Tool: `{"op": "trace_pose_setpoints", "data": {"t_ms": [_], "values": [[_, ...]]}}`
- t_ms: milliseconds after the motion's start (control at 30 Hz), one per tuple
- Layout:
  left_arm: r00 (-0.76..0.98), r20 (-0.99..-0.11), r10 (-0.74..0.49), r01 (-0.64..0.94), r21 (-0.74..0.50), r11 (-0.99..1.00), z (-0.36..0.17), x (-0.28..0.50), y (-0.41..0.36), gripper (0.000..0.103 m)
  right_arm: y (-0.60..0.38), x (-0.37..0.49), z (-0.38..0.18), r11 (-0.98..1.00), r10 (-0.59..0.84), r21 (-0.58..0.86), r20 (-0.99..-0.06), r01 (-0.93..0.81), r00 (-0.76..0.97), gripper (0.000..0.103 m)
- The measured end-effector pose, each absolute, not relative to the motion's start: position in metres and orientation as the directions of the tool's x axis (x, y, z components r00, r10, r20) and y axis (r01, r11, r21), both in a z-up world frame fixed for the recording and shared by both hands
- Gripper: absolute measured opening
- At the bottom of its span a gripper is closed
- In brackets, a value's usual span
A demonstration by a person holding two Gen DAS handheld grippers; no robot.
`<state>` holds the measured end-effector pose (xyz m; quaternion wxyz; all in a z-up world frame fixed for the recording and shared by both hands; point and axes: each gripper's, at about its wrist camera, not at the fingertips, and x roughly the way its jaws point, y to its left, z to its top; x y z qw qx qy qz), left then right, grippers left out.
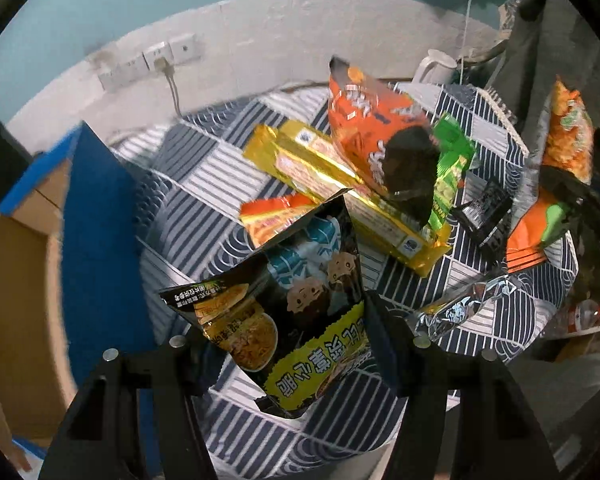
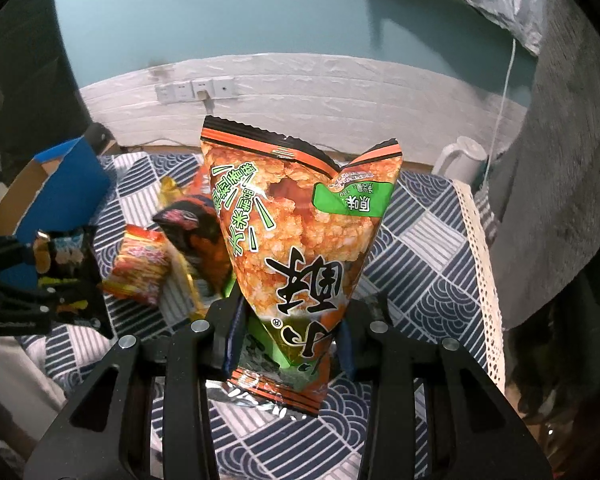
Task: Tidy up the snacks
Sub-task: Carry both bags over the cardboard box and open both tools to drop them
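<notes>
Black jaws of my left gripper (image 1: 288, 344) are pinching the black noodle packet (image 1: 284, 312), hanging beside the blue box (image 1: 100, 216) at the tabletop's (image 1: 204, 168) left edge. My right gripper (image 2: 288, 344) is clamping the orange rice-cracker bag (image 2: 300, 232) upright, farther from that box.

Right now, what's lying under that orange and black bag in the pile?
The orange and black bag rests on long gold packets and overlaps a green packet. The parts of them beneath it, and anything else there, are hidden.
</notes>
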<state>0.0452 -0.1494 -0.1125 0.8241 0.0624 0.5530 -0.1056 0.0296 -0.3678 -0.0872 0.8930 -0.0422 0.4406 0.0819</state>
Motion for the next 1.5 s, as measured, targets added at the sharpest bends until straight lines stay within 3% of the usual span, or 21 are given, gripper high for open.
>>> {"op": "trace_pose_setpoints", "data": {"t_ms": [567, 1033, 1500], "values": [[0.568, -0.822, -0.033, 0.260, 0.140, 0.955, -0.038, 0.018, -0.092, 0.064, -0.302, 0.036, -0.050, 0.961, 0.179, -0.001, -0.764, -0.278, 0.621, 0.037], [0.612, -0.790, 0.008, 0.164, 0.137, 0.977, -0.022, 0.013, -0.016, 0.064, -0.213, 0.046, -0.015, 0.912, 0.293, 0.026, -0.740, -0.409, 0.605, 0.037], [0.624, -0.776, 0.085, 0.053, 0.151, 0.987, -0.022, 0.005, 0.061, 0.064, -0.116, 0.060, -0.018, 0.846, 0.386, 0.063, -0.757, -0.530, 0.527, 0.037]]}}
